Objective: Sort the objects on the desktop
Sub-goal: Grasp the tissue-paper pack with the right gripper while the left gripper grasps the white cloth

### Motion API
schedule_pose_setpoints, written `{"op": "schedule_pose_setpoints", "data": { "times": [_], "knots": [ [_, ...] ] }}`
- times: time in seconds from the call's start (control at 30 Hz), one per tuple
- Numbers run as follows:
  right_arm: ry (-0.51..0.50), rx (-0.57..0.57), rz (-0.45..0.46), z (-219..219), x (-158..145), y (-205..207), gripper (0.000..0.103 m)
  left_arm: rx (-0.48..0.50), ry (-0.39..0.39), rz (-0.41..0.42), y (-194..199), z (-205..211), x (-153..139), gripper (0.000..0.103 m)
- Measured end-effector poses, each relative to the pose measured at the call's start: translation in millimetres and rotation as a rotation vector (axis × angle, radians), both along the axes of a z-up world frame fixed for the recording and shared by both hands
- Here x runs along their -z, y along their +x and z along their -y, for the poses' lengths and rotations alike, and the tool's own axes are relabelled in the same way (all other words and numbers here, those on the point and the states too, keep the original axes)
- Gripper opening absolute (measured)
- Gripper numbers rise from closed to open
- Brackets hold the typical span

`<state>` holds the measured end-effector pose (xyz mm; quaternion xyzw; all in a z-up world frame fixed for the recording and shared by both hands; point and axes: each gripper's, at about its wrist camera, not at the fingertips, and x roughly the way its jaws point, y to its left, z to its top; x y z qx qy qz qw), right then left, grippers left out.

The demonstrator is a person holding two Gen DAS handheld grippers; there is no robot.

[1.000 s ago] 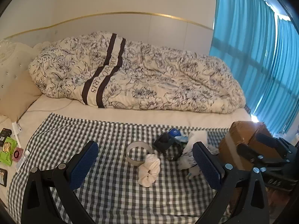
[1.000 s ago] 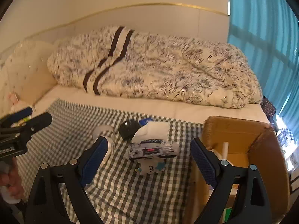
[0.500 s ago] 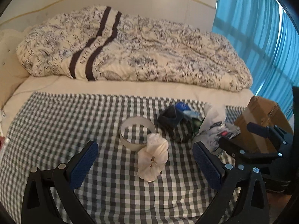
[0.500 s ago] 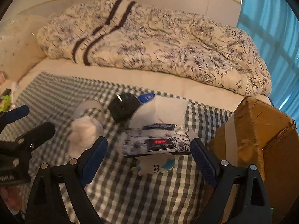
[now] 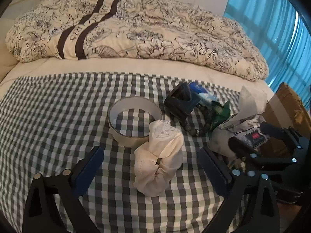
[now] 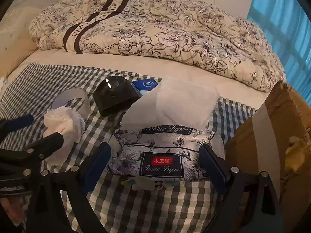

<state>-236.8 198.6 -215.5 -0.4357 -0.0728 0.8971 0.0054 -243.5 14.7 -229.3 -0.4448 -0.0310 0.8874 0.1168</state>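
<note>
A cream scrunchie (image 5: 158,161) lies on the checked cloth (image 5: 48,116) between the open fingers of my left gripper (image 5: 151,171). Behind it sits a roll of tape (image 5: 134,124), then a black holder (image 5: 179,102), a bead bracelet (image 5: 196,130) and a blue packet (image 5: 198,89). My right gripper (image 6: 155,165) stands open, its pads on either side of a floral tissue pack (image 6: 165,155) with a white tissue (image 6: 175,104) sticking up. A small white toy (image 6: 149,184) peeks out under the pack. The scrunchie (image 6: 64,124), the tape (image 6: 72,99) and the black holder (image 6: 114,99) show again at left.
A cardboard box (image 6: 272,136) stands open at the right edge of the bed, also at the right in the left wrist view (image 5: 285,104). A flowered duvet (image 5: 136,29) is heaped behind the cloth. Blue curtains (image 5: 272,19) hang at the far right.
Both grippers have moved forward and down toward the cloth. The scrunchie now lies between the left fingers, and the tissue pack sits between the right pads. Both stay open.
</note>
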Motion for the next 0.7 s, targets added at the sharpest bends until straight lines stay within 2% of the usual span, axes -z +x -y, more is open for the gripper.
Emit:
{"op": "schedule_pose_setpoints", "data": {
  "times": [0.13,0.2,0.23,0.3,0.4,0.5,0.6,0.7],
  "knots": [
    [-0.024,0.016,0.041,-5.4,8.9,-4.0,0.099,0.003,0.005,0.034,-4.1,-2.7,15.3,0.087],
    [-0.028,0.014,0.052,-7.7,11.7,-5.5,0.100,0.011,0.001,0.051,-5.2,-5.2,21.5,0.072],
    [-0.028,0.010,0.047,-7.2,11.9,-5.6,0.100,0.015,-0.001,0.058,-6.0,-6.6,24.3,0.069],
    [-0.019,0.003,0.045,-5.2,13.5,-5.9,0.100,0.021,-0.006,0.073,-7.4,-9.6,30.6,0.051],
    [0.004,-0.013,0.058,-1.0,19.2,-7.0,0.100,0.017,-0.009,0.070,-6.2,-9.7,33.4,0.042],
    [0.008,-0.019,0.077,2.2,27.6,-11.3,0.100,0.014,-0.012,0.066,-5.4,-9.1,33.6,0.027],
    [0.041,-0.036,0.064,8.6,30.8,-11.5,0.100,0.014,-0.014,0.056,-3.5,-7.5,30.4,0.022],
    [0.058,-0.041,0.059,11.9,30.9,-8.9,0.086,0.007,-0.018,0.045,-2.0,-5.4,25.4,0.021]
  ]
}}
